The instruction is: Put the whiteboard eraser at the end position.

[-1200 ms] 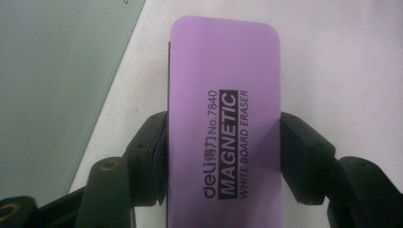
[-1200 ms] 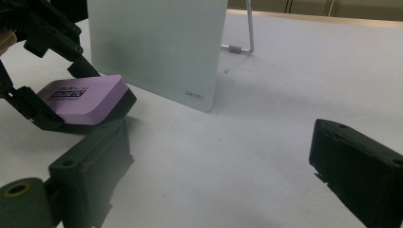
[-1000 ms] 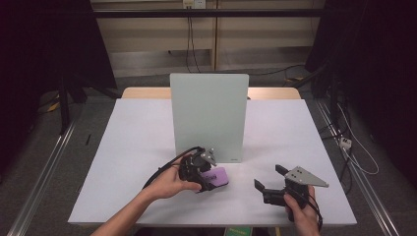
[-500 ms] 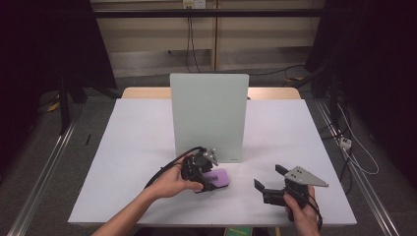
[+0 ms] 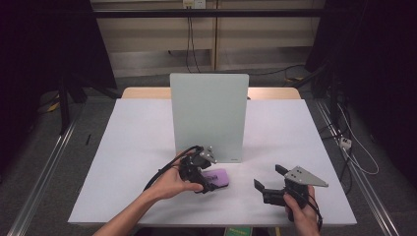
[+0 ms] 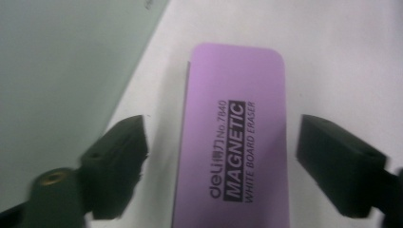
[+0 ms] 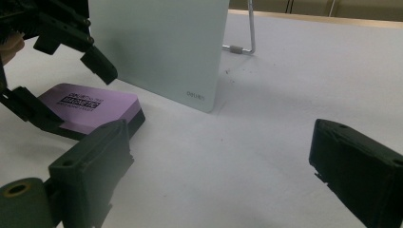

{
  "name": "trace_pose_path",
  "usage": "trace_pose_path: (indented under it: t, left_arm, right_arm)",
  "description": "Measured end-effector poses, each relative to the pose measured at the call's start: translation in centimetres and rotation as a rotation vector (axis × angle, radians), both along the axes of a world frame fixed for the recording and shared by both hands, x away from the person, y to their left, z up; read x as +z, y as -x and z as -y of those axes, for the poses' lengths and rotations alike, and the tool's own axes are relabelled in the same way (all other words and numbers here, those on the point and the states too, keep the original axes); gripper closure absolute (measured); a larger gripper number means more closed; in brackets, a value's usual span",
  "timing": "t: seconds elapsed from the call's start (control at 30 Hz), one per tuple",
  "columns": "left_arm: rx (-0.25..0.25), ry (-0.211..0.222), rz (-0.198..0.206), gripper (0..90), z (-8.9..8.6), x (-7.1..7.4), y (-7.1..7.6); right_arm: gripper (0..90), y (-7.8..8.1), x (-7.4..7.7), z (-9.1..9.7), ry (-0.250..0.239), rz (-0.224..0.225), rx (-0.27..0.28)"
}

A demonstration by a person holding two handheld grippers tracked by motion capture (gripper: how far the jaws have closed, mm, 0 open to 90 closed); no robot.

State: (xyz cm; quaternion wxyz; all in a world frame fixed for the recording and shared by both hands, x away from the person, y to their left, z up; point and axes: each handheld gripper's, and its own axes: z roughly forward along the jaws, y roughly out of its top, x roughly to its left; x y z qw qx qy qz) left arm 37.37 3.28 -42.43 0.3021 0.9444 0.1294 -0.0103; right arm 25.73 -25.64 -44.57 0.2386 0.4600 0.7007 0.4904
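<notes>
Left gripper let go of the eraser

The left gripper [image 5: 209,183] had just spread its jaws, clear of the flat purple magnetic whiteboard eraser [image 6: 235,137] lying near the desk's front edge, by the upright pale-green board [image 5: 209,115]; right gripper [image 5: 268,181] waited open, empty.

Right gripper [image 7: 218,175] held low over the white table [image 7: 294,85], facing the upright pale-green board [image 7: 157,47].

Its two black jaws stand wide apart with bare tabletop between them, nothing in the gap. The board stands upright on the table, a small printed mark near its lower corner, and a thin metal stand leg [image 7: 250,28] shows behind its edge. Left of the board's lower corner and just in front of its face, a purple whiteboard eraser [image 7: 90,107] lies flat, dark base down. The other gripper [image 7: 62,95] reaches in over the eraser, one black jaw on the side towards the board, the other on the side away from it, neither visibly pressing.
</notes>
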Motion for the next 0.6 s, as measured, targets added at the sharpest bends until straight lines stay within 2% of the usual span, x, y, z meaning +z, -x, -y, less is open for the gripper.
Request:
trace_pose_path:
  t: [0.17, 0.3, 0.4, 0.5, 0.6]
  left_arm:
    - [0.061, 0.051, -0.001, 6.2, -1.0, 0.8, -0.2]
    - [0.093, 0.127, 0.014, 6.2, -2.4, 1.3, -0.1]
    - [0.133, 0.153, 0.029, 6.0, -3.2, 1.6, 0.1]
    - [0.167, 0.212, 0.016, 6.0, -4.2, 1.8, 0.2]
    - [0.19, 0.231, 0.05, 5.9, -5.2, 1.9, 0.4]
  right_arm:
    - [6.3, 0.0, 0.0, 0.0, 0.001, -0.001, 0.002]
    - [6.3, 0.0, 0.0, -0.1, 0.002, -0.002, 0.001]
    - [6.3, -0.1, -0.1, -0.1, 0.005, -0.004, 0.002]
    - [6.3, -0.1, 0.0, -0.1, 0.006, -0.003, 0.004]
    - [6.3, -0.1, 0.0, -0.1, 0.005, -0.003, 0.004]
